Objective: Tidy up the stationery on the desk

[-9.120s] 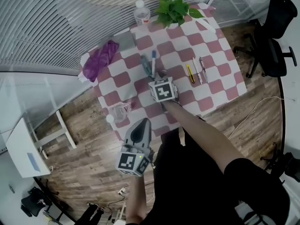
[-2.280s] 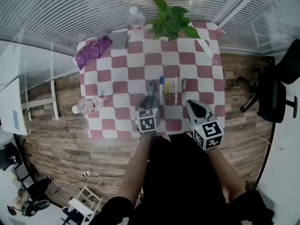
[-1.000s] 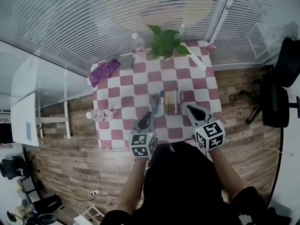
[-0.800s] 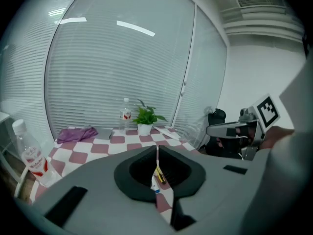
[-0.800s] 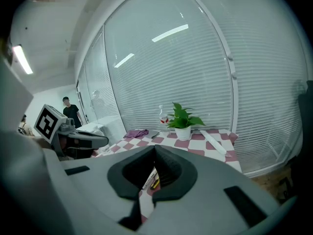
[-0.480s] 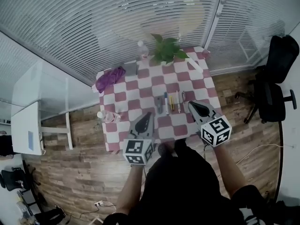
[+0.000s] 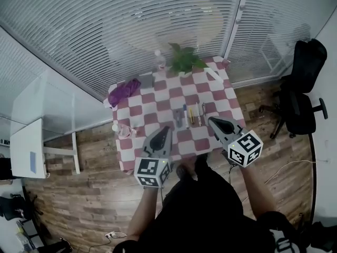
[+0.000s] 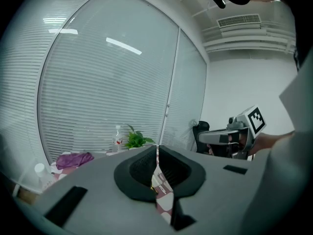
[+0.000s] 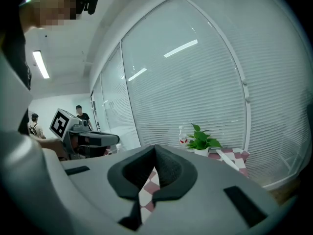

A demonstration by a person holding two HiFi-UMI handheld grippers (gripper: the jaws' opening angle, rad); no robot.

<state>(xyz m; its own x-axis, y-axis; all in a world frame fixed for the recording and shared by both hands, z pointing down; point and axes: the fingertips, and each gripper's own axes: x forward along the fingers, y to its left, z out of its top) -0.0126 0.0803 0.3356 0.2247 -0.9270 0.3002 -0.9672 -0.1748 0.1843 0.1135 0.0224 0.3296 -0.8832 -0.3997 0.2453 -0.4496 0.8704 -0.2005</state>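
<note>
Head view: five pens point(image 7: 190, 115) lie side by side at frame centre on the checked table point(image 7: 158, 101). Just below, the left gripper point(image 7: 165, 129) and right gripper point(image 7: 211, 120) each have jaws pressed together, empty.

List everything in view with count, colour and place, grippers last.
Table: one, pink-and-white checked, centre.
Pens: five, grey, blue-capped, yellow, white, dark; row near front edge.
Potted plant: one, green, far edge.
Upright bottle: one, clear, left of plant.
Lying bottle: one, clear, table's left edge.
Cloth: one, purple, far-left corner.
Long object: one, white, far-right corner.
Office chair: one, black, right of table.
Side table: one, white, far left on floor.
Left gripper: one, grey, shut, empty, raised near front edge.
Right gripper: one, grey, shut, empty, raised near front edge.
</note>
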